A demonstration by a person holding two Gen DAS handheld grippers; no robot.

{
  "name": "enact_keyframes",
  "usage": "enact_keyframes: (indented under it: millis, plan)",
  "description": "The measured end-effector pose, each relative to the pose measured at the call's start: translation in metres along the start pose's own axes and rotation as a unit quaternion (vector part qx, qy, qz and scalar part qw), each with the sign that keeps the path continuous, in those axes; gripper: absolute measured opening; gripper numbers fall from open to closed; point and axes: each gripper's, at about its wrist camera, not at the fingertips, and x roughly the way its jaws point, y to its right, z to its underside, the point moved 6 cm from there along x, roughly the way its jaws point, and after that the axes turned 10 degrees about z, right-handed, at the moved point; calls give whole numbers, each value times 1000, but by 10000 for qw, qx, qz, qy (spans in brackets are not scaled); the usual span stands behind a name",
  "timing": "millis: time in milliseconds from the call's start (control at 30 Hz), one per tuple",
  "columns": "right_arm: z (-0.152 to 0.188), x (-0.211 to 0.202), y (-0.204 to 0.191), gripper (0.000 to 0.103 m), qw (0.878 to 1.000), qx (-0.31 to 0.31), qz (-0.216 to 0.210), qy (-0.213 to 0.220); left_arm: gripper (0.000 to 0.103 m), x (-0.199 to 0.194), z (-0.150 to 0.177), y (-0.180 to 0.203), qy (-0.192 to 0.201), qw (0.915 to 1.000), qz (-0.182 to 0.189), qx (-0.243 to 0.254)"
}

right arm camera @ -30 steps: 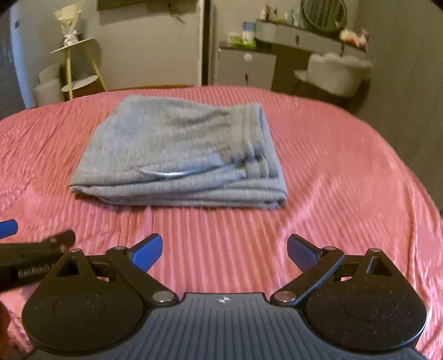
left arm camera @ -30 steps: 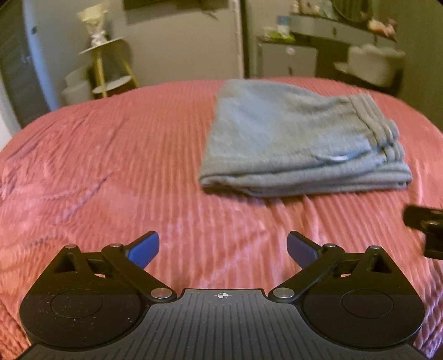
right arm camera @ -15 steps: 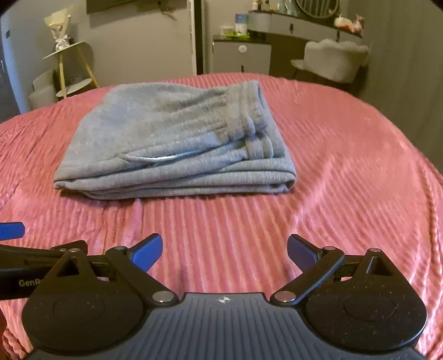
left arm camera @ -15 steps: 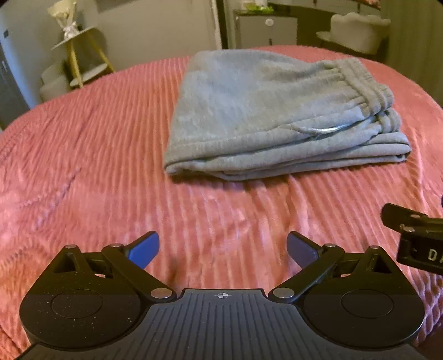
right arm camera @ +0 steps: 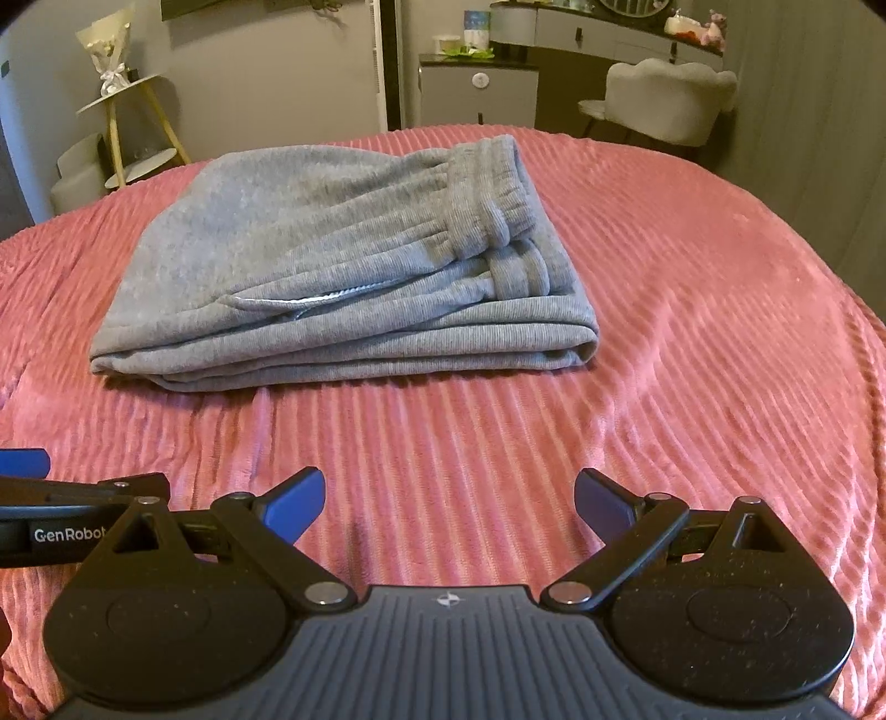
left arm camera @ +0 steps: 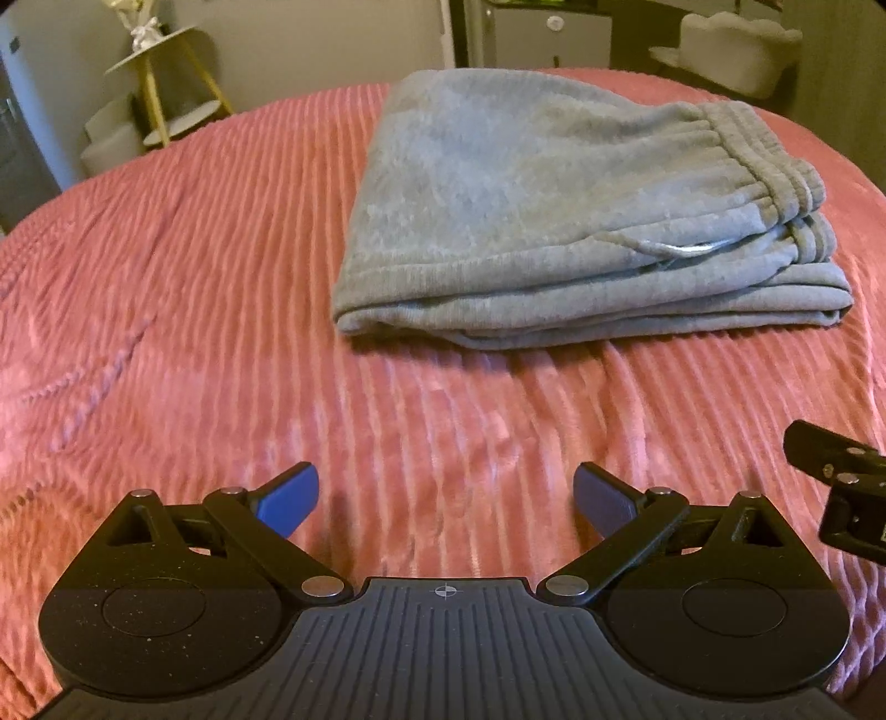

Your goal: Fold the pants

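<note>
- A home bedroom: a bed [right arm camera: 692, 310] under a pink ribbed cover.
- Beyond the bed, a vanity [right arm camera: 603, 47] with a cushioned chair [right arm camera: 670, 94].
- Beyond its left corner, a tiered stand [right arm camera: 133, 133].

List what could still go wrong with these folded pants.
The grey pants lie folded in loose layers on the soft ribbed bedspread; a nudge from either open tongs, left or right, might slide the top layer off. The waistband bulges and might spring the fold open.
</note>
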Motion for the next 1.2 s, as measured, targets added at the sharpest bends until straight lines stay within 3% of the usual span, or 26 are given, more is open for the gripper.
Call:
enact_keyframes:
  millis: [1200]
  plan:
    - [0, -3, 0, 97, 10000, -11, -36, 51, 101, 4, 4, 4, -145, 9998, 32, 124]
